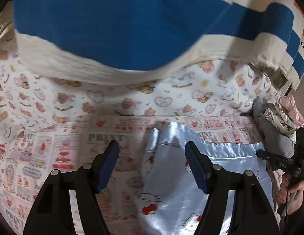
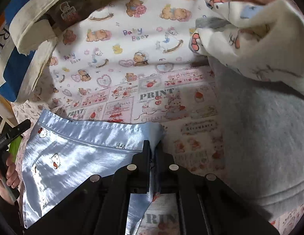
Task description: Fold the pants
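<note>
Light blue satin pants (image 1: pixel 193 192) with small cat prints lie on a pink patterned bedsheet (image 1: pixel 58 156). My left gripper (image 1: pixel 152 150) is open and empty, hovering over the pants' left edge; its right finger is above the fabric. In the right wrist view my right gripper (image 2: pixel 152 146) is shut on the right corner of the pants (image 2: pixel 73 156), near the hemmed edge. The right gripper's body also shows at the right edge of the left wrist view (image 1: pixel 289 162).
A blue and white blanket (image 1: pixel 112 25) lies bunched at the far side. A bear-print cloth (image 2: pixel 132 45) lies beyond the pants. A grey garment (image 2: pixel 259 137) and a cream printed cloth (image 2: pixel 250 45) lie to the right.
</note>
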Available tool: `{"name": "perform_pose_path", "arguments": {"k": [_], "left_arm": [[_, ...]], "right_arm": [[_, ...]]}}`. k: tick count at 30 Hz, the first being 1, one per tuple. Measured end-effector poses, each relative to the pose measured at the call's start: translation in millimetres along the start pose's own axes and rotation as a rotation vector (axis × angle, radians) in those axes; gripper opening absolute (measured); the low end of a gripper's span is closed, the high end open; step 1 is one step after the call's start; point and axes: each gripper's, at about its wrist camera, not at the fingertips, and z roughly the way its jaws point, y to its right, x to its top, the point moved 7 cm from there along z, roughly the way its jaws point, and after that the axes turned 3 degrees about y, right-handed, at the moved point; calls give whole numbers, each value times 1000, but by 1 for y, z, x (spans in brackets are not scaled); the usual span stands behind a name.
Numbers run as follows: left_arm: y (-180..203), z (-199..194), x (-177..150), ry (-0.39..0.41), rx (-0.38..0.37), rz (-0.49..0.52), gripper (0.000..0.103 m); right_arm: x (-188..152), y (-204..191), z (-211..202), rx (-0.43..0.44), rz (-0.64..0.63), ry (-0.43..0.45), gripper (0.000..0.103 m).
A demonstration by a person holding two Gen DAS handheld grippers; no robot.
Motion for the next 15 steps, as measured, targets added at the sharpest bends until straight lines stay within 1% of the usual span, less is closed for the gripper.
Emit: {"name": "perform_pose_path", "arguments": {"k": [2,4,6,7,8,9,10,12,15], "left_arm": [[8,7,-1,-22,-16,10,68],[16,12,-4,-38,-30,23,67],[23,14,-8,-68,-61,33,59],[27,16,-12,-95,-83,29,50],[31,18,-15,-116,-98,32,46],[34,21,-17,-134,-98,47,46],[35,24,-19,-143,-59,71,46],[33,27,-18,-120,20,96,45],[29,30,-18,-117,24,96,46]], "right_arm": [[1,-2,-2,-24,-32,-4,4],[0,1,-6,-65,-52,-14,4],[-3,5,-16,-112,-74,-22,4],[-3,6,-20,-124,-96,-19,4],[-4,5,-23,-130,-115,-11,4],[-5,6,-23,-130,-112,-11,4],[-5,7,-23,-125,-104,-15,4],[-5,6,-23,-126,-106,-16,4],[-5,3,-22,-117,-107,-8,4]]}}
